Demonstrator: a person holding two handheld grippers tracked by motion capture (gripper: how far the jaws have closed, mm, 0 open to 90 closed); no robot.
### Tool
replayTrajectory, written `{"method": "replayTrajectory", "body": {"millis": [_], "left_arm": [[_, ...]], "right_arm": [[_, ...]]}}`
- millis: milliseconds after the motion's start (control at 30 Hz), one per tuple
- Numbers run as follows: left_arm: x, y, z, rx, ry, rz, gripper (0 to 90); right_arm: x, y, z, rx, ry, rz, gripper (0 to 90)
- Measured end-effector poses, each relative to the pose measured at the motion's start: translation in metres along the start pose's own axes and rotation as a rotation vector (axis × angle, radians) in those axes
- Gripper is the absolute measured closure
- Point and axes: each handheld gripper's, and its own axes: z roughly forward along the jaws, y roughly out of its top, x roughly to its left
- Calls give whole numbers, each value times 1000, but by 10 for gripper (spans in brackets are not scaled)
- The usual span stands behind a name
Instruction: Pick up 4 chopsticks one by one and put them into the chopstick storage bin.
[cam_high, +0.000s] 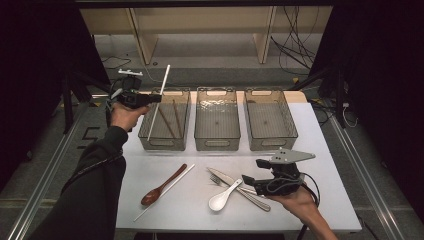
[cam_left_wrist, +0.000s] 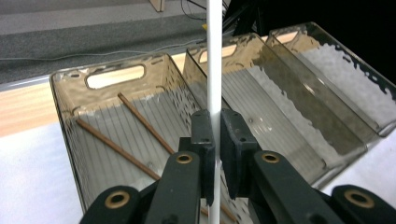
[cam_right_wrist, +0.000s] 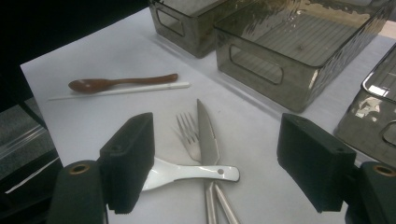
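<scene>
One white chopstick (cam_left_wrist: 214, 70), pinched mid-length in the left gripper (cam_left_wrist: 215, 140) above the far-left bin (cam_high: 150, 131), may pivot and miss it on release; the right gripper (cam_right_wrist: 215, 163), jaws wide, hovers over the near cutlery.

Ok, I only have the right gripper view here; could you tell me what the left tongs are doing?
Observer: The left tongs are shut on a white stick, held over the left bin.
Operator: Thanks. Is anything in that bin?
Observer: Two brown chopsticks lie on its floor.
Operator: And the right bin?
Observer: The right bin holds nothing.
</scene>
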Motion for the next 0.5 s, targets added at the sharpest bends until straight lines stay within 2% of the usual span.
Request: {"method": "replayTrajectory", "body": {"millis": [100, 233, 333, 433, 500], "left_arm": [[2, 3, 7, 9, 20, 22, 835], [7, 4, 12, 6, 23, 19, 835], [9, 5, 14, 12, 46, 41, 835], [14, 4, 17, 6, 56, 37, 835], [16, 2, 19, 2, 65, 49, 835]], "right_arm": [[1, 0, 0, 1, 4, -4, 286], [0, 0, 0, 1, 3, 0, 287], [0, 0, 0, 2, 5, -1, 287], [1, 0, 1, 3, 8, -1, 287], [1, 0, 1, 2, 8, -3, 287]]}}
